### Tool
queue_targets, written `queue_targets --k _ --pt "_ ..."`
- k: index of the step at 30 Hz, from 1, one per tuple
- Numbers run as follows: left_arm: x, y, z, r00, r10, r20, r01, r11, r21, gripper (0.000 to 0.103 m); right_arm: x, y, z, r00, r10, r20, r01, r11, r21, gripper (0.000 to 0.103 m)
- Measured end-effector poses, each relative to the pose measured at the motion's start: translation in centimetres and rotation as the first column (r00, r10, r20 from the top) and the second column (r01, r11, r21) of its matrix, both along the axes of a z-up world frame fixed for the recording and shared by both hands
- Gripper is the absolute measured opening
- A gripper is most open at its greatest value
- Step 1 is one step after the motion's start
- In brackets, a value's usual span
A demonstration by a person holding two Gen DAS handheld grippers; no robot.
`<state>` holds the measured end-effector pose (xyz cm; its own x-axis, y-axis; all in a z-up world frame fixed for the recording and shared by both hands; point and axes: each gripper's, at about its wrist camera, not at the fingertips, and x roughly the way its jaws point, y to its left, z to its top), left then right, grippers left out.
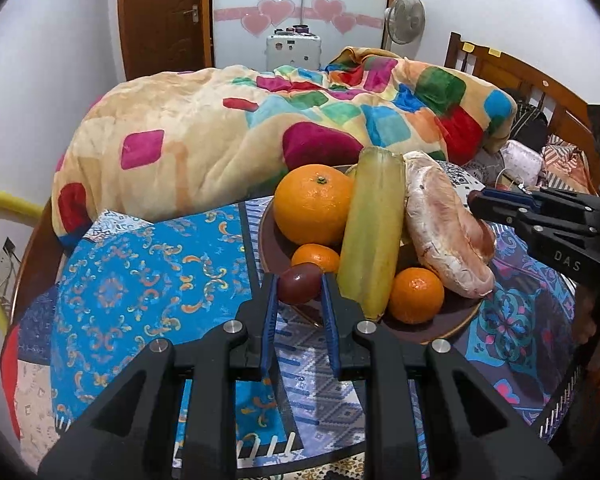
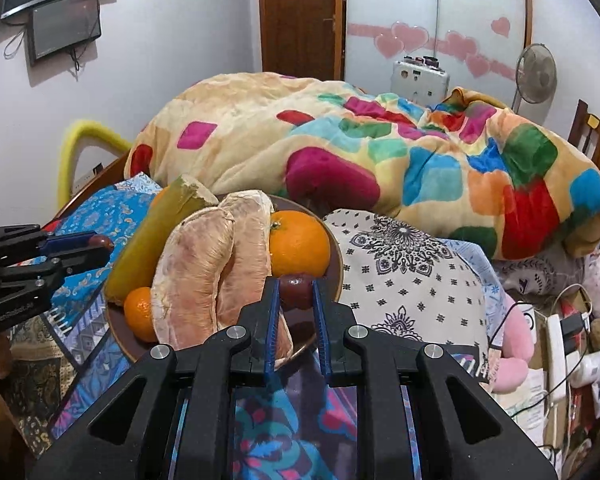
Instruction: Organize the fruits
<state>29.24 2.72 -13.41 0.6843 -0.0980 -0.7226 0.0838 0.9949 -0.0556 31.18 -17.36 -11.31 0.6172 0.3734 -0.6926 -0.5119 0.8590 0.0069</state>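
A brown plate [image 1: 432,326] on the bed holds a big orange [image 1: 314,204], two small oranges [image 1: 416,294], a long yellow-green fruit piece [image 1: 374,232] and peeled pomelo segments [image 1: 446,224]. My left gripper [image 1: 299,286] is shut on a small dark red fruit [image 1: 299,282] at the plate's near left rim. My right gripper [image 2: 296,290] is shut on another dark red fruit [image 2: 296,290] over the plate's right side [image 2: 332,240], next to the big orange [image 2: 300,244]. The left gripper also shows in the right wrist view [image 2: 96,246], and the right gripper in the left wrist view [image 1: 476,198].
A patterned blue cloth [image 1: 148,272] covers the surface under the plate. A bulky colourful blanket [image 1: 260,120] lies behind. A wooden headboard [image 1: 512,72] stands at the right. Cables, a power strip [image 2: 556,344] and a pink soft toy [image 2: 512,352] lie at far right.
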Motion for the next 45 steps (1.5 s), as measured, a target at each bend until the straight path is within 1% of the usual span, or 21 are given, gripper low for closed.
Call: queue_targets --k 5,16,18,20,21,27,28,31,33,37,40,42,44,45 --pt "0.2 -0.4 -0.3 1.000 -0.011 -0.007 0.011 1.000 0.000 0.021 0.2 -0.1 0.0 1.000 -0.014 -0.008 0.014 1.000 0.011 0.015" --pt "1.1 -0.1 -1.1 0.999 0.004 -0.037 -0.005 1.000 -0.013 0.023 1.3 -0.1 -0.6 0.999 -0.021 -0.046 0.022 0.999 0.033 0.016" --pt "1.2 -0.1 -1.1 0.999 0.009 -0.039 -0.009 1.000 -0.008 0.024 1.4 -0.2 -0.6 0.998 -0.022 -0.051 0.024 0.999 0.038 0.018" --pt "1.2 0.0 -1.1 0.999 0.010 -0.044 -0.011 1.000 -0.016 0.025 1.5 -0.4 -0.6 0.998 -0.032 -0.051 0.034 0.999 0.037 0.024" --pt "1.2 0.1 -1.1 0.999 0.011 -0.045 -0.012 1.000 -0.022 0.026 1.5 -0.5 -0.6 0.998 -0.036 -0.050 0.038 0.999 0.037 0.025" --pt "0.4 0.7 -0.1 0.999 0.025 -0.028 -0.026 0.999 -0.037 0.041 1.1 -0.7 -0.1 0.998 -0.031 -0.050 0.034 0.998 0.050 0.026" --pt "0.0 0.6 0.4 1.000 0.025 -0.016 -0.025 0.999 -0.040 0.043 0.9 -0.7 0.1 0.998 -0.026 -0.050 0.028 0.998 0.057 0.026" --pt "-1.3 0.3 2.1 1.000 0.017 0.022 -0.016 0.999 -0.039 0.043 -0.3 -0.8 1.3 0.999 -0.012 -0.032 0.014 0.997 0.074 0.026" --pt "-2.4 -0.1 3.5 0.998 0.015 0.055 -0.013 0.999 -0.036 0.043 -1.4 -0.8 2.5 1.000 -0.013 0.006 0.012 0.997 0.072 0.026" --pt "-6.3 -1.0 7.5 0.988 0.006 0.156 0.000 0.999 -0.039 0.043 -4.8 -1.1 5.8 0.996 -0.021 0.092 0.013 0.996 0.091 0.026" --pt "-9.7 -1.9 10.5 0.971 0.005 0.239 0.003 0.999 -0.033 0.044 -8.0 -1.7 8.6 0.987 -0.026 0.159 0.006 0.991 0.130 0.027" --pt "-11.8 -2.3 12.1 0.957 0.008 0.289 0.000 1.000 -0.028 0.044 -10.3 -2.1 10.4 0.977 -0.031 0.209 -0.003 0.987 0.160 0.030" --pt "-14.4 -2.7 13.8 0.938 0.015 0.346 -0.006 1.000 -0.028 0.045 -13.1 -2.6 12.2 0.964 -0.040 0.263 -0.013 0.981 0.196 0.037" --pt "-15.5 -2.9 14.5 0.930 0.017 0.368 -0.006 1.000 -0.031 0.046 -14.0 -2.7 12.7 0.959 -0.043 0.282 -0.018 0.978 0.210 0.038"
